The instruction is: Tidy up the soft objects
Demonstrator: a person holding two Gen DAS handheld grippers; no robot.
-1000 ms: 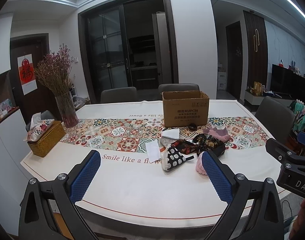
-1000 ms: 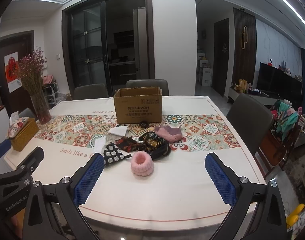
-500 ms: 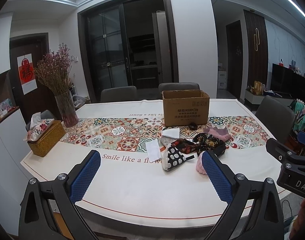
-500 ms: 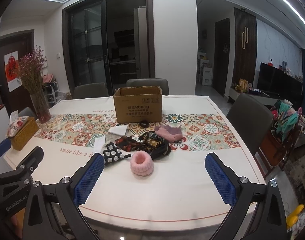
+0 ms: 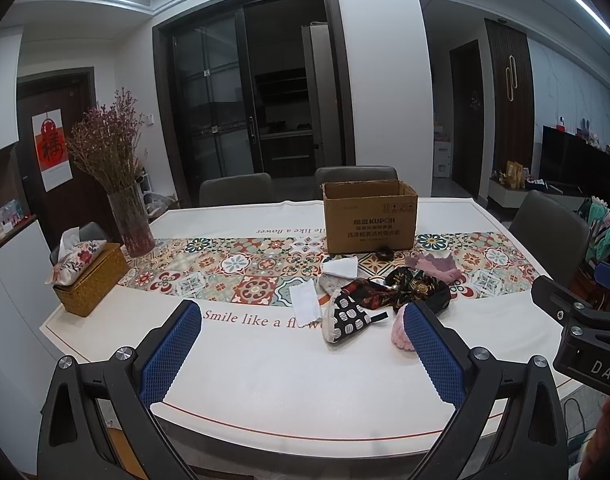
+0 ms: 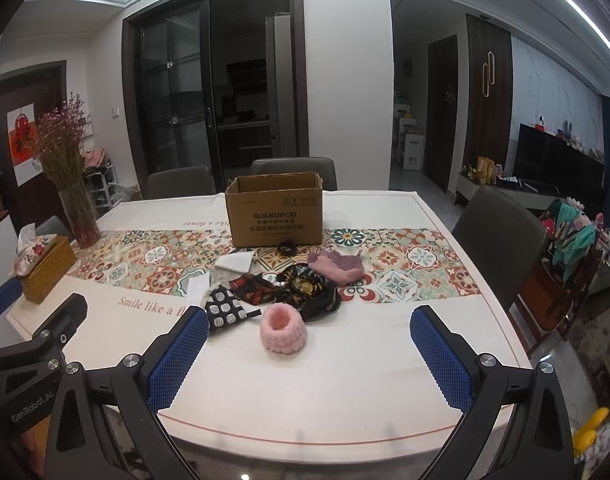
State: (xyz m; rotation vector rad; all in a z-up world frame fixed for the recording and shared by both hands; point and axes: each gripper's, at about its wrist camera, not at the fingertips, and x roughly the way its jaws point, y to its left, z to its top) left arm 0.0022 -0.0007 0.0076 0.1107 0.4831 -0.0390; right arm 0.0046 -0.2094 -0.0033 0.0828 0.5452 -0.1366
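In the left wrist view, the left gripper hangs low in the frame over the near edge of the table, its blue pads spread wide with nothing between them. At the left of that frame stand a tissue box and a vase of dried flowers, well apart from the work.

The soft things lie in one loose heap at centre right of that frame, ahead and to the right of this gripper: one white cloth, one black-and-white patterned pouch, one dark floral scarf, one mauve knitted piece, one folded white piece, one small dark hair tie and one pink fluffy band, half hidden behind the right pad. One open cardboard box stands behind the heap at frame centre.

In the right wrist view, the right gripper is likewise spread and empty, and the pink fluffy band sits almost straight ahead between its pads, slightly left of centre. It is round, with its opening facing up, so it has no long axis to match. The right gripper looks nearer and better lined up for it.
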